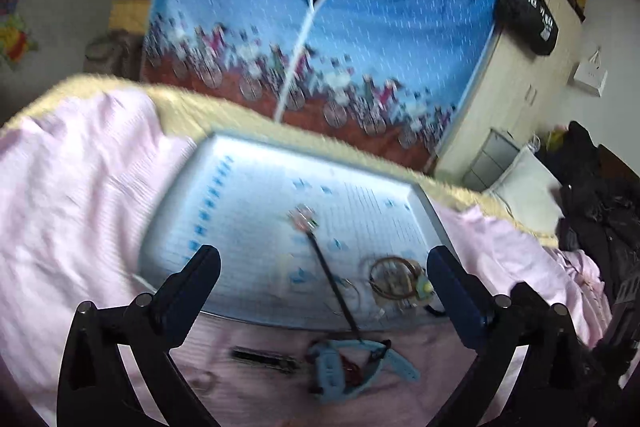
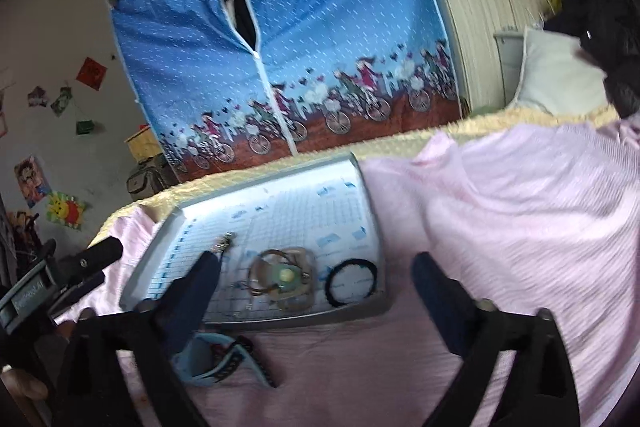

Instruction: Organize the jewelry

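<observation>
1. Jewelry split between two places: some pieces already on the grey tray (image 2: 372, 309), others lying loose on the pink bedsheet (image 2: 500, 211) in front of its near edge
2. Off the tray: a light-blue watch (image 2: 212, 363) with its strap folded, close to the tray's near rim, and a dark bar-shaped clip (image 1: 264, 358) just left of it in the left wrist view
3. Half on, half off: a long black hair stick (image 1: 334, 285) with a pinkish ornament at its far end, crossing the tray's near rim, lower tip almost at the watch
4. Left gripper (image 1: 324, 301) spread wide, nothing between its fingers, hanging above the near tray edge
5. Right gripper (image 2: 316, 289) likewise spread wide and empty, left fingertip over the tray, right fingertip over the sheet
6. Risk: tray sits on soft, wrinkled bedding, so a downward push on one rim would probably tilt it and slide the pieces together or off
7. Risk: reaching for the watch could catch the hair stick's tip and lever it off the tray
8. Risk: heavy blur in both views, suggesting quick motion; a hasty close on the floppy strap could miss or pinch sheet fabric
9. Tray contents: a brown bangle cluster (image 2: 272, 269) with a pale green charm, a black beaded bracelet (image 2: 352, 283) to its right, the stick's ornament end; gridded liner otherwise bare
</observation>
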The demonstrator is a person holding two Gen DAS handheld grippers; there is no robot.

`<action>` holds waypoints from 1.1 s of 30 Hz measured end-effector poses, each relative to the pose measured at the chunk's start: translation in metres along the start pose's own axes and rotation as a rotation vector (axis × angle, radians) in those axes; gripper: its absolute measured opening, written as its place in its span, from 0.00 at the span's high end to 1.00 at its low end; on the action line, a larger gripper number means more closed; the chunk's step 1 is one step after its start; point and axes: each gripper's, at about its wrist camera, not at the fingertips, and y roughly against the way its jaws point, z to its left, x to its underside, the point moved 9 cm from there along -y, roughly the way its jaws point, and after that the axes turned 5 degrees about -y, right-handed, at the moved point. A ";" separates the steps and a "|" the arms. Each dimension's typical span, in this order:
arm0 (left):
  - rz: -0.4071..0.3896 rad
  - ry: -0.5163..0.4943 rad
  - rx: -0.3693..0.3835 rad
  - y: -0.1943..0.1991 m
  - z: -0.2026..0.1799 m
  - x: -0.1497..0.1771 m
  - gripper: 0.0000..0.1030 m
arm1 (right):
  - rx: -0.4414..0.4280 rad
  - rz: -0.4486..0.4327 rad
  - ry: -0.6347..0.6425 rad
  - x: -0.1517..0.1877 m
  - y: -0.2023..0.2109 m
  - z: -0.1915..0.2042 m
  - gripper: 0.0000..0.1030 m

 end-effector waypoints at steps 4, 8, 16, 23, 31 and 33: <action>-0.047 -0.042 -0.065 0.033 0.015 -0.005 0.02 | -0.035 -0.029 0.076 0.002 0.019 0.024 0.00; -0.062 -0.076 -0.112 0.066 0.032 -0.004 0.02 | -0.059 -0.039 0.149 0.009 0.040 0.049 0.00; -0.031 -0.089 -0.144 0.113 0.053 0.014 0.02 | -0.104 0.012 0.166 0.045 0.082 0.076 0.00; 0.057 -0.165 -0.165 0.136 0.056 0.057 0.02 | -0.071 0.129 0.089 0.081 0.093 0.069 0.00; 0.087 -0.223 -0.226 0.150 0.067 0.095 0.02 | -0.030 0.239 0.107 0.120 0.091 0.069 0.00; 0.113 -0.210 -0.217 0.145 0.068 0.100 0.02 | -0.007 0.264 0.136 0.127 0.085 0.069 0.00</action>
